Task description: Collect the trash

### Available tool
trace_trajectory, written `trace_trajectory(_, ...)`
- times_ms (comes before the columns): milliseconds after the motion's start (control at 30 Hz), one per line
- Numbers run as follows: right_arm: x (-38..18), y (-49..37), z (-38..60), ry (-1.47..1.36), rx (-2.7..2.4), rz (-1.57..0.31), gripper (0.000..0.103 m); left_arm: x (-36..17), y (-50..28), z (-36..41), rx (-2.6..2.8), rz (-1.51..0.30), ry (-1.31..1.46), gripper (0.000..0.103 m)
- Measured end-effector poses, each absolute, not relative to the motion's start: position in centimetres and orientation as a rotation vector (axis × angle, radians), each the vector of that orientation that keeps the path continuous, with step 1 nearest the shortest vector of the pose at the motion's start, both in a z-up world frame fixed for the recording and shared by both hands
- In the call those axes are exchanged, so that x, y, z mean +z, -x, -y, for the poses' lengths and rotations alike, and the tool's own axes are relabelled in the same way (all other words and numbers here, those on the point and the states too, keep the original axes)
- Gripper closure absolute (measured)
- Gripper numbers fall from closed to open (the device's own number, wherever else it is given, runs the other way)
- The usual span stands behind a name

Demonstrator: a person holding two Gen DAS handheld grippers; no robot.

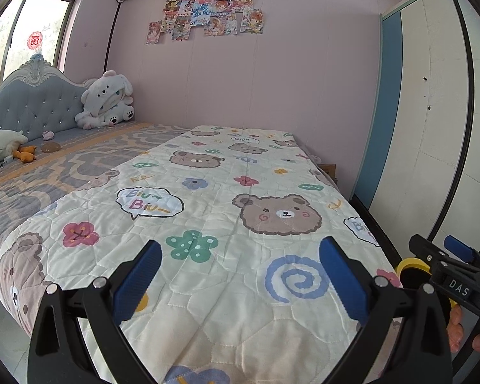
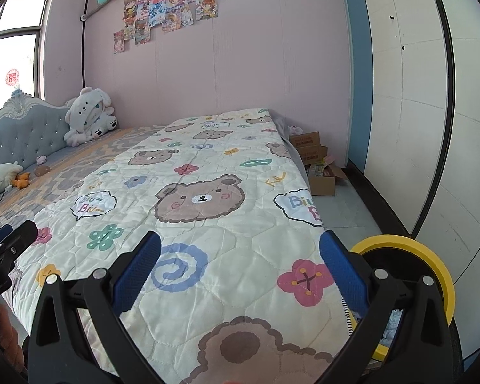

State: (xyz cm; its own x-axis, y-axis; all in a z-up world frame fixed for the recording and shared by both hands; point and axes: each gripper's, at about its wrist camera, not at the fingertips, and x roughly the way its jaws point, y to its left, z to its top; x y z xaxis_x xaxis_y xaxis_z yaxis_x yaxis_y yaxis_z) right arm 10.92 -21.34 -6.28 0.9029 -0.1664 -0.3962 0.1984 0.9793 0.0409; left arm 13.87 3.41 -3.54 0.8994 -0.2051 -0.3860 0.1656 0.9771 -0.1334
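Observation:
My left gripper is open and empty above the near end of a bed with a bear-and-flower quilt. My right gripper is open and empty over the quilt's near right corner; it also shows at the right edge of the left wrist view. A yellow-rimmed bin with a dark liner stands on the floor right of the bed, just beyond my right gripper's right finger; its rim shows in the left wrist view. Small items, a brown disc and orange bits, lie near the headboard.
A grey tufted headboard with a white plush bear stands at the far left. A white plush lies by it. Cardboard boxes sit on the floor past the bed's foot. A white and blue wardrobe lines the right side.

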Motion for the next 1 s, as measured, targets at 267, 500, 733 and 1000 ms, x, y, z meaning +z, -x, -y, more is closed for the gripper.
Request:
trace_trajectory(267, -6.30, -10.77, 21.25, -0.089, -0.198, -0.398, 0.008, -3.37, -13.49, -3.05, -0.198, -0.400, 0.088, 0.008)
trace_trajectory(500, -6.35, -10.50, 21.26, -0.082, -0.215, -0.384, 0.008, -3.44, -13.39, -2.90, -0.199, -0.402, 0.086, 0.008)
trace_trajectory(733, -6.51, -10.48, 21.35, -0.090, -0.215, -0.390, 0.008, -3.49, -13.35, -2.69, -0.205, -0.403, 0.085, 0.008)
trace_trajectory(1000, -6.73, -10.71, 21.64, -0.109, -0.207, -0.407, 0.008, -3.43, -13.37, -2.62, -0.211, -0.406, 0.084, 0.008)
